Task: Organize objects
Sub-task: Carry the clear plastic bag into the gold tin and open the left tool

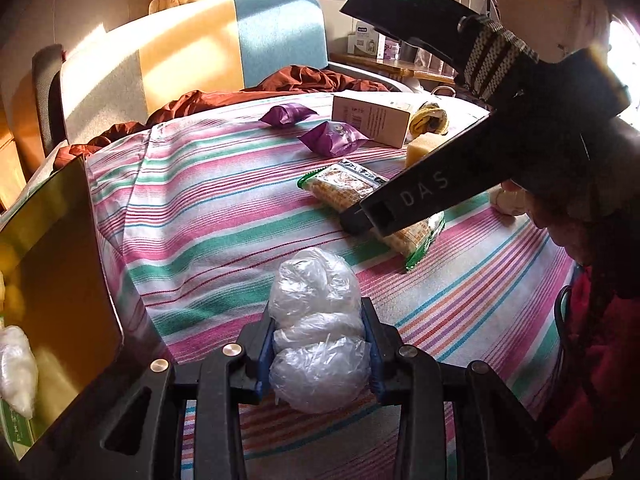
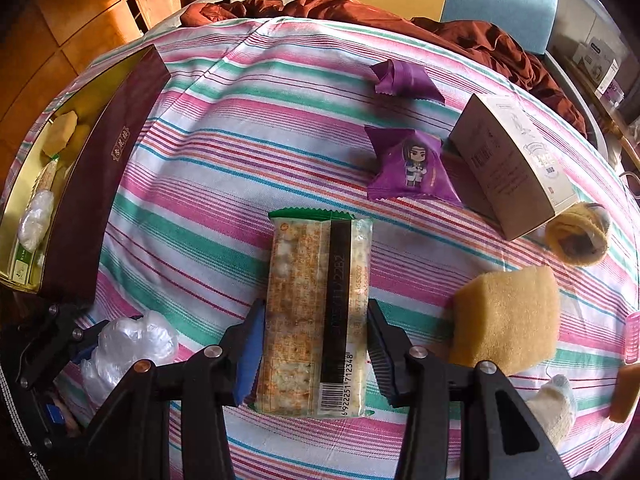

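striped bedsheet covers the bed, sunlit, with a rust blanket bunched at the far edge. left gripper pinches a crumpled clear plastic bag between its fingers, just beside the open gold-lined box. right gripper has its fingers spread on both sides of the cracker packet lying flat mid-sheet. 2 purple snack packs lie beyond it, near a white carton and a yellow sponge.
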`<state>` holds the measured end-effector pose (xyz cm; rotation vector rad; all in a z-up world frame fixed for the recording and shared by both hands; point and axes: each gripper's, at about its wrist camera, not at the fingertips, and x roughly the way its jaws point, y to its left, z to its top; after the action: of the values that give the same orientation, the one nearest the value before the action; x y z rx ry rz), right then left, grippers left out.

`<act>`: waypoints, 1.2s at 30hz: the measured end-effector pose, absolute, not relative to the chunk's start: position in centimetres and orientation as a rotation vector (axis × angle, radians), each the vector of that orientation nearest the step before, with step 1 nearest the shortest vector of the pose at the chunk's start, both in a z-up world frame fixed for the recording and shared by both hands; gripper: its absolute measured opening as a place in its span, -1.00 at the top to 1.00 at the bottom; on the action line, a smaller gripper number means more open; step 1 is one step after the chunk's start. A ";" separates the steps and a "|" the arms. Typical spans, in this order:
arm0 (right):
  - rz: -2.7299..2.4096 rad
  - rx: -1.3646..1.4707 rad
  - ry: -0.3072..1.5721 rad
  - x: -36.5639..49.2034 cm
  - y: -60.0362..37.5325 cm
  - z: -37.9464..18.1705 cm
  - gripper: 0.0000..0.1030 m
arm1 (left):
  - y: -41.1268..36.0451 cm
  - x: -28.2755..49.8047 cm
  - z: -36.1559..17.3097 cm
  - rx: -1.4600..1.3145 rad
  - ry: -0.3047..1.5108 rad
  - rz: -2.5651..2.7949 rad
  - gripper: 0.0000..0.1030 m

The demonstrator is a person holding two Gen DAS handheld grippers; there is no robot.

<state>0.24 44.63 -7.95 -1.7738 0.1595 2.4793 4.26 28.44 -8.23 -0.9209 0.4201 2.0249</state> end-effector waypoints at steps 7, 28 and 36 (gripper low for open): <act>2.488 -1.767 0.140 0.1 45.2 -8.0 0.08 | 28.1 5.1 -7.7 -0.933 0.461 2.032 0.30; 2.490 -1.749 0.068 -0.5 47.1 -7.8 0.07 | 11.7 -4.7 1.4 -0.989 0.138 2.486 0.29; 2.491 -1.747 0.062 -0.1 47.7 -7.7 0.07 | 4.5 -9.6 -2.7 -1.252 0.105 2.637 0.28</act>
<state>-0.14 47.65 -7.68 -1.7469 0.0620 2.4914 -9.57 4.54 -2.72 -1.2515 0.1046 2.6375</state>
